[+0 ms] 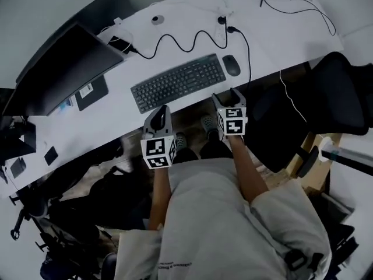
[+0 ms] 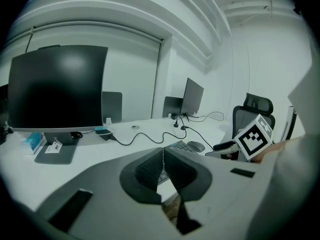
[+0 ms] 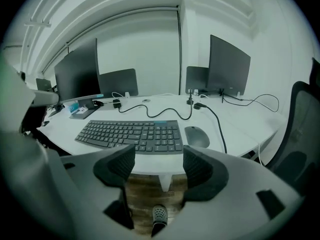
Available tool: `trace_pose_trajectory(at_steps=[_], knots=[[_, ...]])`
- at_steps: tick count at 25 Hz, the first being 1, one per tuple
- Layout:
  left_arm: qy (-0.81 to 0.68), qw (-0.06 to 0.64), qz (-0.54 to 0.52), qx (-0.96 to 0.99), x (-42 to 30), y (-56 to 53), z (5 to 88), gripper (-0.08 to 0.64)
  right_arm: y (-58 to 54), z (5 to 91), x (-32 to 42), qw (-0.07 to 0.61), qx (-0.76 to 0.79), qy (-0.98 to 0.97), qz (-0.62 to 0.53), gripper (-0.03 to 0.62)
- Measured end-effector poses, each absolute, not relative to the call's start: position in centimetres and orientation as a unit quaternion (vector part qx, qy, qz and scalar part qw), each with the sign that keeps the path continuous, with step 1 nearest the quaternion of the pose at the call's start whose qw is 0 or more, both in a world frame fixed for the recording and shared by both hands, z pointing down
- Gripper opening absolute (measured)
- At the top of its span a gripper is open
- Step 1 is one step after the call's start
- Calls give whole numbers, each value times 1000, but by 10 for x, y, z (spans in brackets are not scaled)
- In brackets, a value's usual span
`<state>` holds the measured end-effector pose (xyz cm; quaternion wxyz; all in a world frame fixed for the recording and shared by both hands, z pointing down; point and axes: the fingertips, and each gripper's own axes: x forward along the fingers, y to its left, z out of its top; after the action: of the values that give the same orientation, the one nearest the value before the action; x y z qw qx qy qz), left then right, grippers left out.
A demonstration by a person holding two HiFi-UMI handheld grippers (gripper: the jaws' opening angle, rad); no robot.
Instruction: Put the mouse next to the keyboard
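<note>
Right gripper [image 3: 159,165] gapes empty; mouse [image 3: 197,136] lies just beyond it.

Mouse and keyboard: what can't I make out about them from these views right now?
Keyboard, left gripper view: mostly hidden behind the left gripper's shut jaws; only its right end shows.
Mouse, right gripper view: far side turned away; whether the black cable touches it is unclear.
Key legends, head view: too small to read.

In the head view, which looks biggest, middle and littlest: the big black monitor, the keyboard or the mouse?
Largest to smallest:
1. monitor
2. keyboard
3. mouse, clearly the littlest
</note>
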<state>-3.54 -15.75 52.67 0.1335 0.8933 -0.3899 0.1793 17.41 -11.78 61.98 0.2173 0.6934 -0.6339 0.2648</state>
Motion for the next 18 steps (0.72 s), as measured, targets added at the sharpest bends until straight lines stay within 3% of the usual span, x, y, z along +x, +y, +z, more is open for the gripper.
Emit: trace_pose_trajectory(at_steps=[5,18], knots=[[-358,128,175,908,-43,-154,524,25,-100,608,136,214,694,-639,252,272],[-326,133,134,926,-66,-145,517,25,-84,572,64,204,695,-658,205,262]])
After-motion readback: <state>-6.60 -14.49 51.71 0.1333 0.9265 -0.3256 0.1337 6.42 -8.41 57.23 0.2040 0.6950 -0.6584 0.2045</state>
